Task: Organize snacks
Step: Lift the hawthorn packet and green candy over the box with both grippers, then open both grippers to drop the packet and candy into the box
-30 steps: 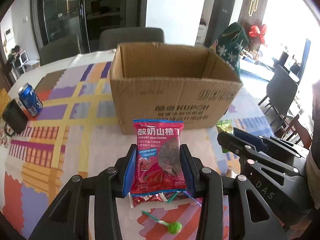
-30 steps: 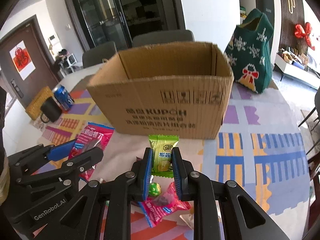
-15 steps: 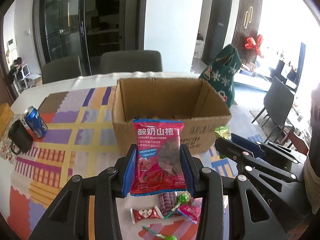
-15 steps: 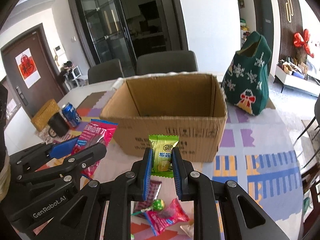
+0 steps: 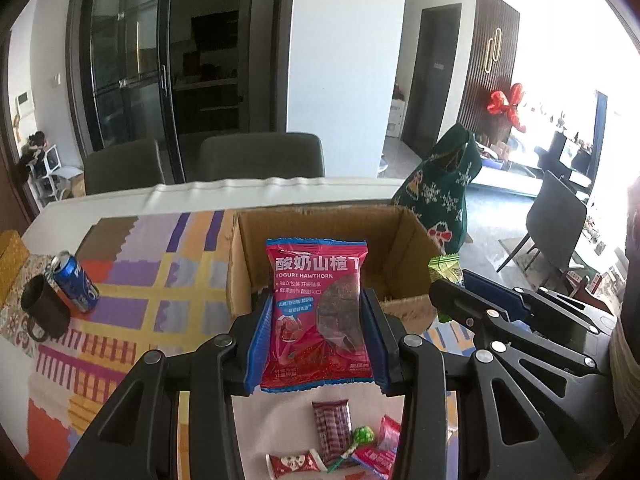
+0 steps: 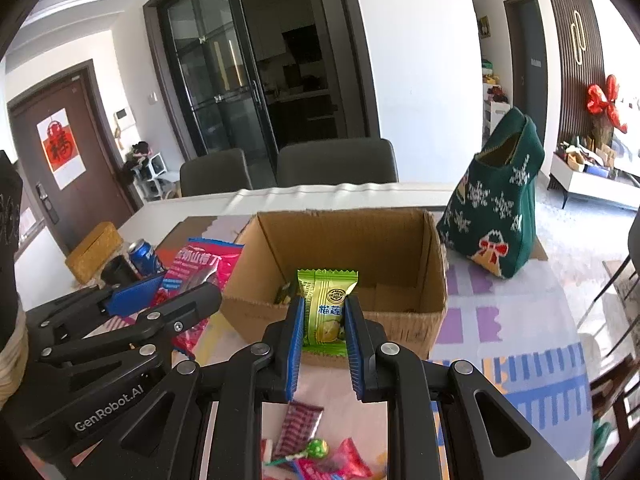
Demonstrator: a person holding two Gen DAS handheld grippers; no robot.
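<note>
While the cardboard box [image 6: 352, 264] shows something small and unreadable inside only from the right, the left gripper [image 5: 318, 334] clamps a red hawthorn packet [image 5: 318, 312] hiding that floor, and the right gripper [image 6: 323, 322] pinches a green candy [image 6: 326, 308] before the box's near wall.

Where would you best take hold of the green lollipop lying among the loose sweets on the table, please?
Grip the green lollipop by its round head, coming straight down from above. Its thin stick lies flat on the table and tucked among the wrappers, so the head is probably the only raised part the pads could close on.
</note>
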